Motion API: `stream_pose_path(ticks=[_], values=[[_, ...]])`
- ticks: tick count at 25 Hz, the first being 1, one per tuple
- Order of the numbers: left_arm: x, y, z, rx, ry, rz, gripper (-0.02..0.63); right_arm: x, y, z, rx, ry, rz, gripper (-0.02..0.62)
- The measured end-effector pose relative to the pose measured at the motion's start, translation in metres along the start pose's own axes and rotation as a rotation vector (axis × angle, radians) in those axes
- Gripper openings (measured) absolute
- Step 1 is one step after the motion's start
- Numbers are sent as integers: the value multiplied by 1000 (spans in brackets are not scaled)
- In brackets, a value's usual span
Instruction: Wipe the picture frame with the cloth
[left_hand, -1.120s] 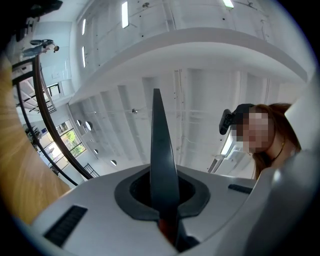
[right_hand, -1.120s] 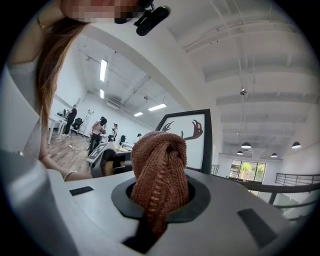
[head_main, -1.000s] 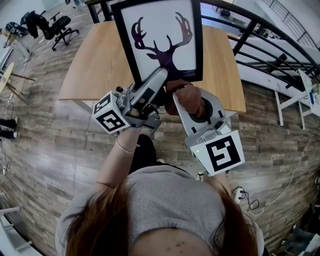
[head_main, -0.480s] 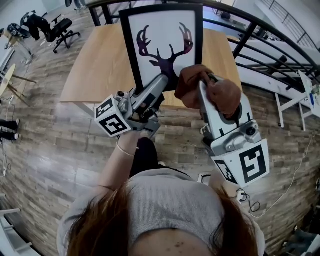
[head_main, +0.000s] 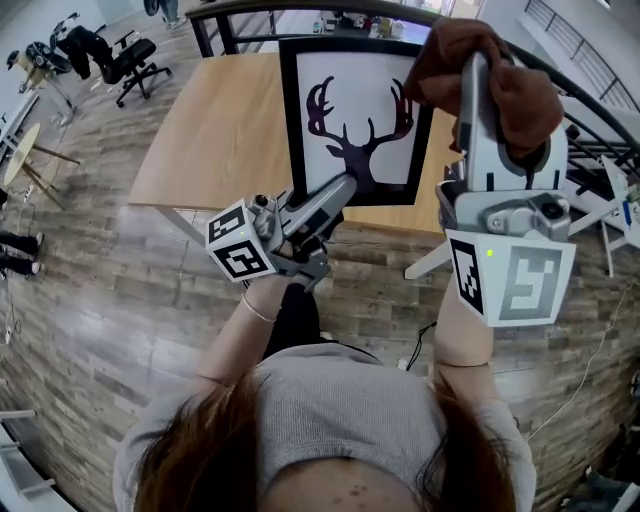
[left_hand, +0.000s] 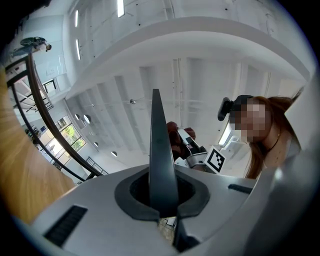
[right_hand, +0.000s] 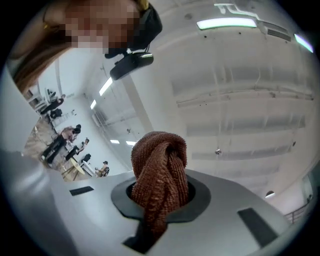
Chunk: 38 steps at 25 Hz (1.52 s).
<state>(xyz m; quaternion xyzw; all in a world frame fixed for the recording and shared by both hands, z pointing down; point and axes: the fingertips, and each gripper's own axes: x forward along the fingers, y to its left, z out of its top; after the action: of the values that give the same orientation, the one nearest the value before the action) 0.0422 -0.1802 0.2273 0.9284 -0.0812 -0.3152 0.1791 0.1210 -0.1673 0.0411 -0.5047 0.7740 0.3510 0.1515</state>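
Head view: right gripper (head_main: 468, 72), jaws clamped on the brown cloth (head_main: 522, 100), has risen from the picture frame (head_main: 352, 72) bottom edge to its top right corner. Meanwhile left gripper (head_main: 338, 194) pinches the frame's lower edge, holding it upright above the table (head_main: 200, 130). A wipe likely starts from that corner.

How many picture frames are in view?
1. The picture frame, with a deer print, is gripped at its lower edge by the left gripper. No others visible.
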Motion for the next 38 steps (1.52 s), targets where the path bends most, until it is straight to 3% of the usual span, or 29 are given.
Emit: stream_pose_path(ticks=[3,7,13,38], values=[[0,-3,1,3,-2,-32,26,17,14,-17,-93,48,-1,46],[1,-7,3,4,-9,-69,26,18,27,-40,-112,106,-20,46],[1,-8,4,-2,-34,-70,26,0,28,-59,-27,162,61,46],[0,-3,3,-55,-47,-69,26,-67,59,-103,176,353,129,46]])
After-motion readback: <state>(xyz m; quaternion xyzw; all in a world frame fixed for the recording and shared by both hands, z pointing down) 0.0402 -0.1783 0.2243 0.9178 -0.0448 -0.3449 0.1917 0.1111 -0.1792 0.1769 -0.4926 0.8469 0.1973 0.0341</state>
